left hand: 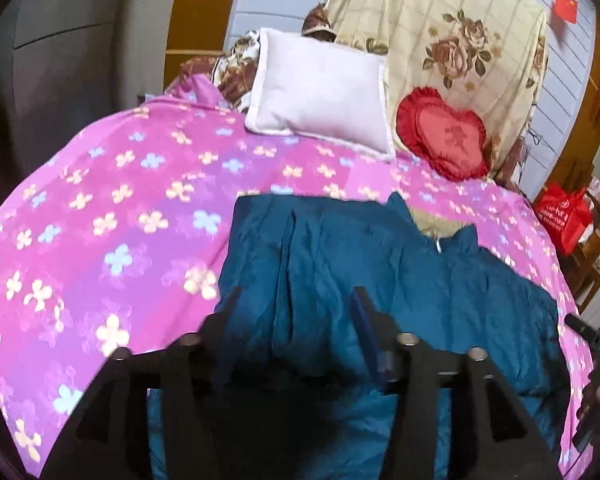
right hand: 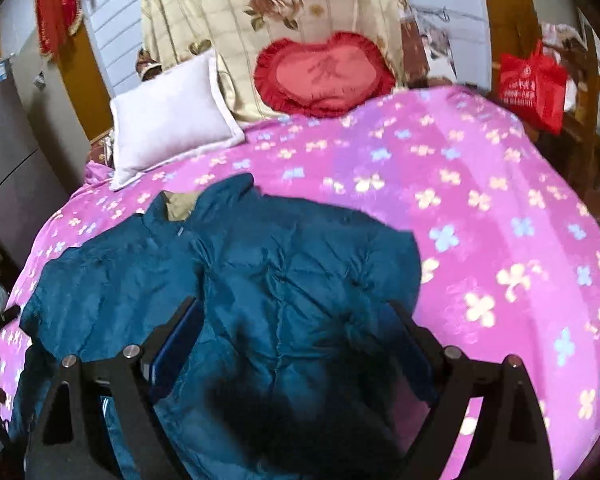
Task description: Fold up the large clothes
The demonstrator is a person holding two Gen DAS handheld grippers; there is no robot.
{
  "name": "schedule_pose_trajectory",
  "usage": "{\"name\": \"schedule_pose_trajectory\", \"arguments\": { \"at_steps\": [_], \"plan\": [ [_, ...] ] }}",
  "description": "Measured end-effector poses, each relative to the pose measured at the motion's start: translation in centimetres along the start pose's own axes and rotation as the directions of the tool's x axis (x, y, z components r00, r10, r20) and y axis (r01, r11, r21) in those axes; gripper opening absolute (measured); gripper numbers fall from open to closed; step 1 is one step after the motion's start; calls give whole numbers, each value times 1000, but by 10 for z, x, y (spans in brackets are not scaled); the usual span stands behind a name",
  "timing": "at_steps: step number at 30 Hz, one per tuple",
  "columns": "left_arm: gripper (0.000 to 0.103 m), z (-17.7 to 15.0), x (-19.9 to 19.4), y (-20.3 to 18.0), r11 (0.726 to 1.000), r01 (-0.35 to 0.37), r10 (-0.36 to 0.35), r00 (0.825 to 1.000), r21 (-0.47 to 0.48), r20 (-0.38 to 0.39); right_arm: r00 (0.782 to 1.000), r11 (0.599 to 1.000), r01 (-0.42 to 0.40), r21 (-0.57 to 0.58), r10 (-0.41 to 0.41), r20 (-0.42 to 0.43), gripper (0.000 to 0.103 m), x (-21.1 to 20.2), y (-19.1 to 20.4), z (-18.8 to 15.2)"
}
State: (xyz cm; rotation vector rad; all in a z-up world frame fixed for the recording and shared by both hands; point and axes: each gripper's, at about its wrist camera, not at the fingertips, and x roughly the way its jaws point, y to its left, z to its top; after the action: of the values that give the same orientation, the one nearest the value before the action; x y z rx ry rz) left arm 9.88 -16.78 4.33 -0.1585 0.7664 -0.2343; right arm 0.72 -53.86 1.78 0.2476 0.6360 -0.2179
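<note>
A teal padded jacket (left hand: 380, 280) lies flat on the pink flowered bedspread (left hand: 100, 208), its collar with beige lining (left hand: 436, 224) toward the pillows. One side looks folded in over the body along a lengthwise crease (left hand: 288, 248). My left gripper (left hand: 296, 300) hovers over that folded part, fingers apart and nothing pinched between them. In the right wrist view the same jacket (right hand: 280, 272) spreads below my right gripper (right hand: 292, 312), whose jaws stand wide open above the fabric. A dark gripper part and a hand (left hand: 596, 396) show at the right edge of the left wrist view.
A white pillow (left hand: 324, 84), a red heart cushion (left hand: 444, 136) and a cream rose-print quilt (left hand: 452, 32) sit at the head of the bed. A red bag (right hand: 532, 84) rests on wooden furniture to the right. A grey cabinet (right hand: 4, 152) stands on the left.
</note>
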Motion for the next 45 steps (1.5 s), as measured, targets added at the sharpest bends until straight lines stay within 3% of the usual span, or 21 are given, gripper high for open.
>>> {"name": "schedule_pose_trajectory", "arguments": {
  "at_steps": [4, 8, 11, 15, 19, 23, 26, 30, 33, 36, 41, 45],
  "plan": [
    [36, -1, 30, -12, 998, -60, 61, 997, 31, -38, 999, 995, 24, -97, -26, -26, 93, 16, 21, 5],
    [36, -16, 67, -18, 987, -135, 145, 983, 90, -112, 995, 987, 65, -144, -74, -64, 93, 62, 40, 6],
    [36, -25, 70, -23, 983, -145, 154, 985, 112, -80, 988, 976, 126, -178, -139, -64, 93, 94, 45, 12],
    [36, -27, 73, -29, 978, -160, 173, 981, 138, -88, 984, 978, 145, -151, -158, -81, 93, 114, 41, 23],
    [36, -29, 73, -29, 977, -157, 171, 981, 141, -91, 981, 977, 155, -146, -170, -93, 93, 94, 45, 24],
    [36, -30, 73, -28, 979, -155, 168, 981, 133, -93, 998, 986, 58, -155, -61, -14, 93, 40, 56, 9],
    [36, -30, 74, -28, 978, -158, 171, 981, 136, -91, 1000, 977, 18, -213, -21, -11, 93, 21, 70, -14],
    [36, -32, 75, -28, 975, -167, 181, 980, 148, -86, 994, 953, 60, -296, -83, -66, 93, 42, 82, -43],
    [36, -34, 76, -29, 972, -174, 188, 979, 155, -83, 992, 964, 58, -261, -85, -91, 94, 59, 79, -48],
    [36, -35, 77, -29, 973, -173, 187, 979, 153, -85, 992, 975, 34, -220, -59, -108, 94, 50, 74, -42],
    [37, -36, 79, -30, 973, -173, 187, 979, 150, -83, 999, 985, 32, -168, -34, -15, 94, 4, 49, -41],
    [39, -36, 82, -32, 971, -183, 197, 977, 155, -80, 994, 987, 107, -122, -111, -26, 93, 8, 22, -40]
  ]
}}
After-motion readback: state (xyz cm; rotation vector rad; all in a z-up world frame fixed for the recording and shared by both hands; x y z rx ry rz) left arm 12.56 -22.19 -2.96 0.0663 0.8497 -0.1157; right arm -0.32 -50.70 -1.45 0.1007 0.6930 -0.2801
